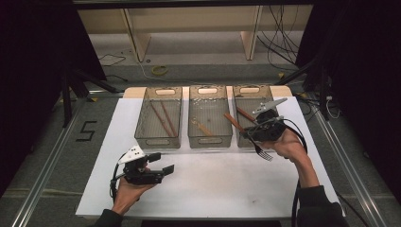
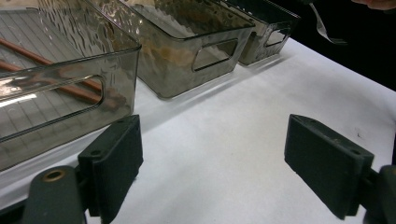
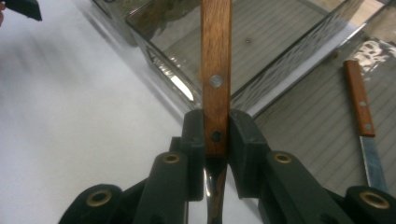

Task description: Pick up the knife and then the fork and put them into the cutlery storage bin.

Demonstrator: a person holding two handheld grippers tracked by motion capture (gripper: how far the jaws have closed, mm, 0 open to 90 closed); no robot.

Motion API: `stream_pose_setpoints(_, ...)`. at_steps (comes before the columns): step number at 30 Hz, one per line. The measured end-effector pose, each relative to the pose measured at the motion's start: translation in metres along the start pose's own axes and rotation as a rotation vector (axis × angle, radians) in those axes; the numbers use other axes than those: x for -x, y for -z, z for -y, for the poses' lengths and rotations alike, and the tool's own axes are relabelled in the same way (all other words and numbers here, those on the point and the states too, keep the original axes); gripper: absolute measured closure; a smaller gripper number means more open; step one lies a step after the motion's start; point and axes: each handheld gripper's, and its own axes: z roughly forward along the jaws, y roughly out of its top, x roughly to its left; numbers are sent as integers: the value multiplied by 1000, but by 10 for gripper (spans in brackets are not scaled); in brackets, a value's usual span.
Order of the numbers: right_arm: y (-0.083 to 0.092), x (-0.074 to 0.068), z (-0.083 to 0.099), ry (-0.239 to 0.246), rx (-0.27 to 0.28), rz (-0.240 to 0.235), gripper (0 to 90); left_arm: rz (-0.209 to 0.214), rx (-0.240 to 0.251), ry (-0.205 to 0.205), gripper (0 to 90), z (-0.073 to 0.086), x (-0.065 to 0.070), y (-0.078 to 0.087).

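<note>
1. Right gripper has its jaws clamped tight on the wooden handle of a fork, tines hanging down toward the person.
2. The fork sits up off the table, just over the near wall of the right bin, near the table's right edge.
3. Another wooden-handled utensil lies inside that bin.
4. Left gripper is parked near the front-left corner, jaws wide, nothing between them.
5. Two brown sticks lie in the left bin.

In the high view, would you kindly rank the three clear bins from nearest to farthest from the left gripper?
From the left gripper:
1. Left bin, holding two chopsticks, nearest.
2. Middle bin, beside it.
3. Right bin, farthest, under the fork-holding right gripper.
</note>
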Motion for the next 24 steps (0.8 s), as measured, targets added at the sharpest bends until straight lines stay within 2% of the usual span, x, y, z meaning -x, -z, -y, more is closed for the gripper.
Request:
stream_pose_setpoints(17, 17, 23, 2, -64, 55, 69, 778, -9, 4, 5, 187, 1, -1, 0)
stream_pose_setpoints(24, 20, 38, -4, -92, 48, 106, 778, -6, 1, 4, 187, 1, -1, 0)
